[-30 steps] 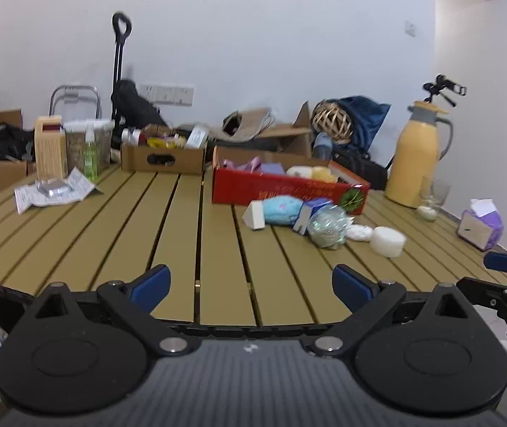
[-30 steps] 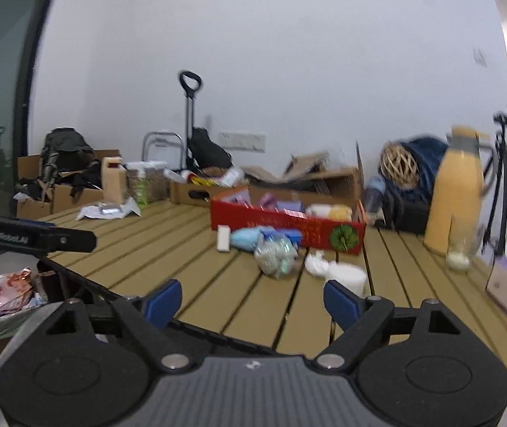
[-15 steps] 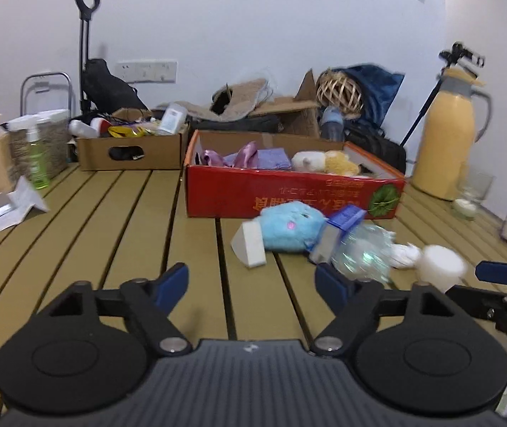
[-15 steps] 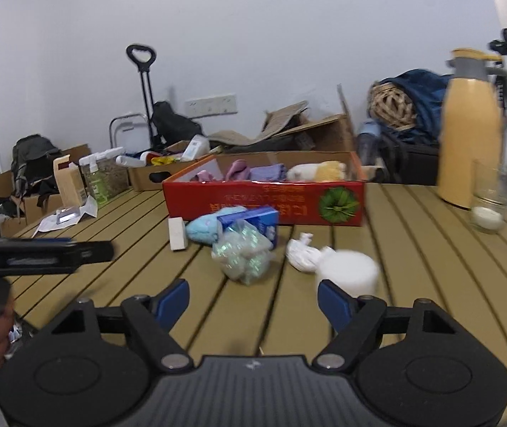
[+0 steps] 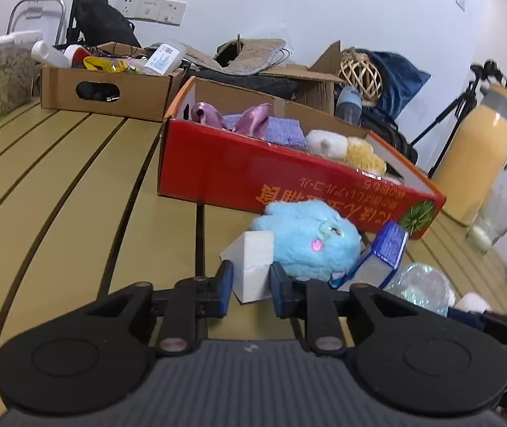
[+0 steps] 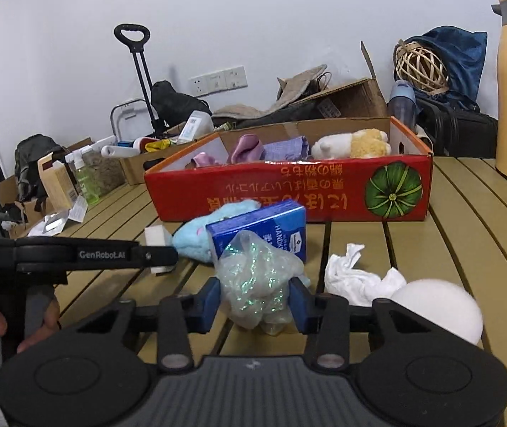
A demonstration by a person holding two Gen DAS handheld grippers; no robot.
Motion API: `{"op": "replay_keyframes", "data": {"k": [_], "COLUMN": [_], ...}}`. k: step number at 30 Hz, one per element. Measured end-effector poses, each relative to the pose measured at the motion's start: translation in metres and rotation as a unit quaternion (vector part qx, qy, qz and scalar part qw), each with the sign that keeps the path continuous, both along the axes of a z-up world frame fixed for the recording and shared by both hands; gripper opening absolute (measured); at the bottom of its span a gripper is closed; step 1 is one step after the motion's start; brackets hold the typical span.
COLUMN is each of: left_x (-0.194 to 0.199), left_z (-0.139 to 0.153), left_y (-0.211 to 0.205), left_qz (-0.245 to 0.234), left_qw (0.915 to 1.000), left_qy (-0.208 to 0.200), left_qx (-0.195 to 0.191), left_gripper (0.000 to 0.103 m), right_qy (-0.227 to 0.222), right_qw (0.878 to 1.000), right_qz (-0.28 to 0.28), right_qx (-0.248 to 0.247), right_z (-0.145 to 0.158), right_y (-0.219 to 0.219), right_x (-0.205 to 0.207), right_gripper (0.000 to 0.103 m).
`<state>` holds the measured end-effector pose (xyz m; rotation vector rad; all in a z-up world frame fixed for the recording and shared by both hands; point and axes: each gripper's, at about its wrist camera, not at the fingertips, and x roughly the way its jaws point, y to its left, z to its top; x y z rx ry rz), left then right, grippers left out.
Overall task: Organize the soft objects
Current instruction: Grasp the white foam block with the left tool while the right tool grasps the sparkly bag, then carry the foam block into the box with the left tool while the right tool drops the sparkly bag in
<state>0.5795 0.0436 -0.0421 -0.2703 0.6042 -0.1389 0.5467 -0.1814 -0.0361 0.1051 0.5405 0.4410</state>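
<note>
My left gripper (image 5: 251, 286) is shut on a white foam block (image 5: 253, 265) on the table, just left of a blue plush toy (image 5: 310, 245). My right gripper (image 6: 255, 302) is shut on a crinkly iridescent plastic bag (image 6: 253, 277), in front of a blue tissue pack (image 6: 264, 227). The red cardboard box (image 6: 289, 192) behind holds purple cloths (image 6: 250, 147) and a white and yellow plush (image 6: 353, 144). In the right wrist view the left gripper (image 6: 162, 254) reaches in from the left at the foam block (image 6: 157, 236).
A white crumpled cloth (image 6: 356, 275) and a white foam ball (image 6: 438, 307) lie right of the bag. A yellow thermos (image 5: 477, 163) and a glass (image 5: 492, 222) stand at the right. A brown box of bottles (image 5: 107, 89) sits behind on the slatted table (image 5: 75, 185).
Both grippers moved forward to the pile and closed, the left on the foam block, the right on the plastic bag.
</note>
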Motion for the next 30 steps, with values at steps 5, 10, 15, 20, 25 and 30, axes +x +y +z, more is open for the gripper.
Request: {"op": "replay_keyframes", "data": {"k": [5,10,15,20,25,30], "left_x": [0.001,-0.007,-0.067,-0.149,-0.213,-0.258], "left_z": [0.001,0.008,0.038,0.059,0.077,0.092], "left_y": [-0.001,-0.004,-0.006,-0.013,-0.019,-0.023], "left_qz": [-0.003,0.025,0.017,-0.008,-0.018,-0.018], "left_qw": [1.0000,0.9992,0.9977,0.9969,0.9948,0.9914], "left_qy": [-0.003,-0.013,-0.052,-0.073,-0.098,-0.127], "left_qx": [-0.006,0.030,0.040,0.028,0.024,0.026], "left_gripper": [0.020,0.019,0.019,0.019,0.019,0.019], "right_qy": [0.015,0.000,-0.018,-0.041,-0.063,-0.087], "right_qw": [1.000,1.000,1.000,0.999,0.997,0.995], "right_qz": [0.000,-0.005,-0.012,-0.022,-0.034,-0.043], "right_qx": [0.026,0.009,0.001,0.020,0.014,0.015], "right_z": [-0.002,-0.001,0.011,0.036,0.056,0.071], "right_y": [-0.008,-0.001,-0.004,-0.022,-0.039,-0.049], "right_x": [0.003,-0.005,-0.033,-0.094,-0.152,-0.199], "right_gripper": [0.039,0.038,0.037,0.037,0.037,0.037]}}
